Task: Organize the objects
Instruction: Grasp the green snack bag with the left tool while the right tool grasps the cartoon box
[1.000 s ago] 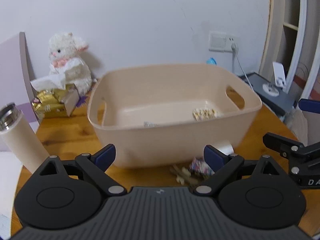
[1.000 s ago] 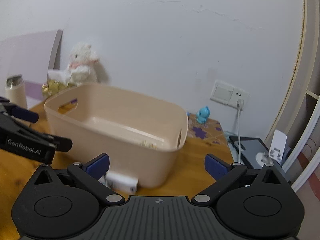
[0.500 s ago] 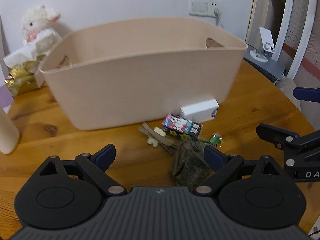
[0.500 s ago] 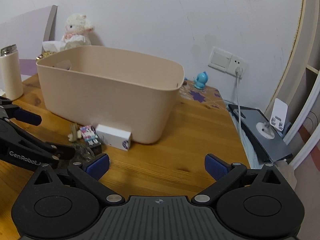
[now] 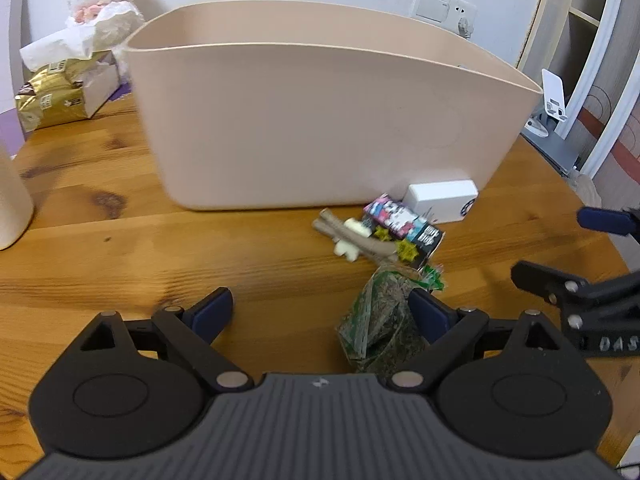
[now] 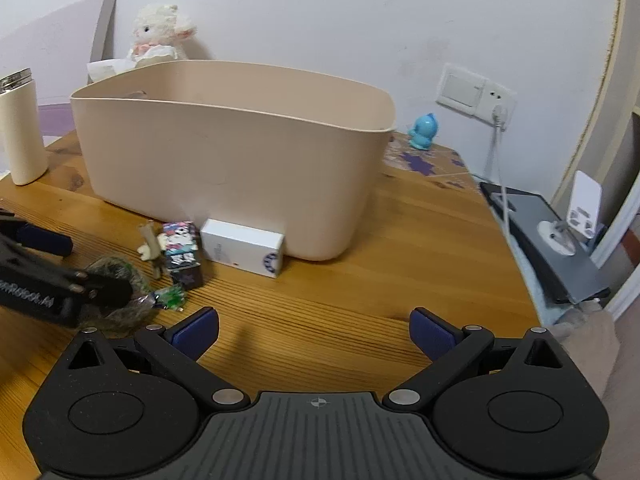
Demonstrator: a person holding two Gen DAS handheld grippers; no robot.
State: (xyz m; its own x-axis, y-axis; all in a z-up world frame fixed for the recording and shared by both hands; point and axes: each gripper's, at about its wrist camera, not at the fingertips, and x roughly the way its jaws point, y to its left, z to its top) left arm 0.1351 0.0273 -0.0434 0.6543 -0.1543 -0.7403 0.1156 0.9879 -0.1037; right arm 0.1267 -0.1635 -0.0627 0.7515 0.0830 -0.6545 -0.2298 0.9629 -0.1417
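beige bin [image 5: 312, 120] stood upright near the middle of the wooden surface [image 5: 120, 264], its open top facing up and its near wall plain and smooth. all places below are given relative to this bin. a small cluster of loose things lay just in front of its near wall: a white box [image 5: 440, 200] touching or almost touching the wall, a colourful printed packet [image 5: 404, 222] beside that, a few pale sticks [image 5: 352, 236] next to the packet, and a crinkled green foil pouch [image 5: 380, 320] farthest from the bin.

the left tongs [image 5: 320, 312] were spread wide and empty, low over the surface in front of the bin, with the pouch lying against the inner side of one finger. the right tongs [image 6: 314, 332] were also wide and empty, in front of the bin's right end.

the pouch looked light, soft and crackly, likely to slip or deform; pinching across its flat middle seemed the safest hold. the box looked stiff and light, best taken across its short sides. the sticks looked thin and might scatter.

open surface lay in front of the bin and to its right, though the surface edge curved off close behind the right tongs. a cream flask [image 6: 22, 132] stood left of the bin.
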